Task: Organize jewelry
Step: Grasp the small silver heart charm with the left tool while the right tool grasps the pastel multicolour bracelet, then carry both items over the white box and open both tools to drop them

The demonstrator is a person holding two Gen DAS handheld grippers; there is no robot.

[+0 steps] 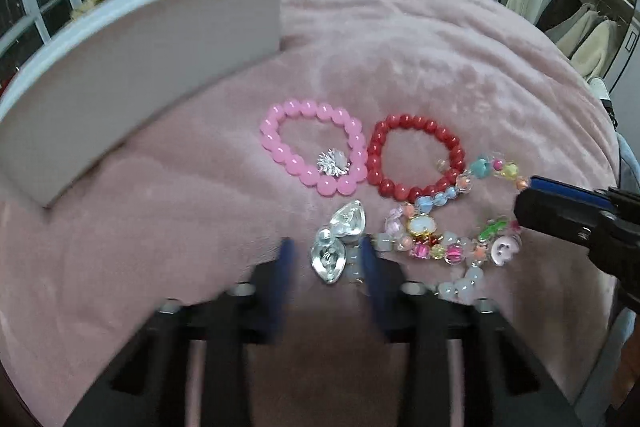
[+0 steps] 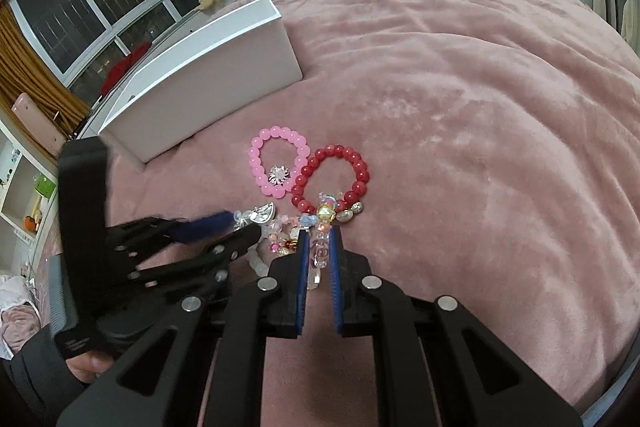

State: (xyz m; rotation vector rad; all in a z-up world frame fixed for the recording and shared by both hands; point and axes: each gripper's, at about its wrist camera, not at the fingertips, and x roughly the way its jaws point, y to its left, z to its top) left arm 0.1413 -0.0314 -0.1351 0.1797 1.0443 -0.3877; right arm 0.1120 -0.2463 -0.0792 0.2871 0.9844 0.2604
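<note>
On a pink blanket (image 2: pixel 460 99) (a bed), the right gripper (image 2: pixel 319 245) pinches a multicoloured bead bracelet (image 1: pixel 452 227) in narrow jaws. The left gripper (image 1: pixel 326 259) straddles clear crystal charms (image 1: pixel 340 239), jaws slightly spread, probably untangling them for the white box (image 2: pixel 208 75) nearby.
</note>
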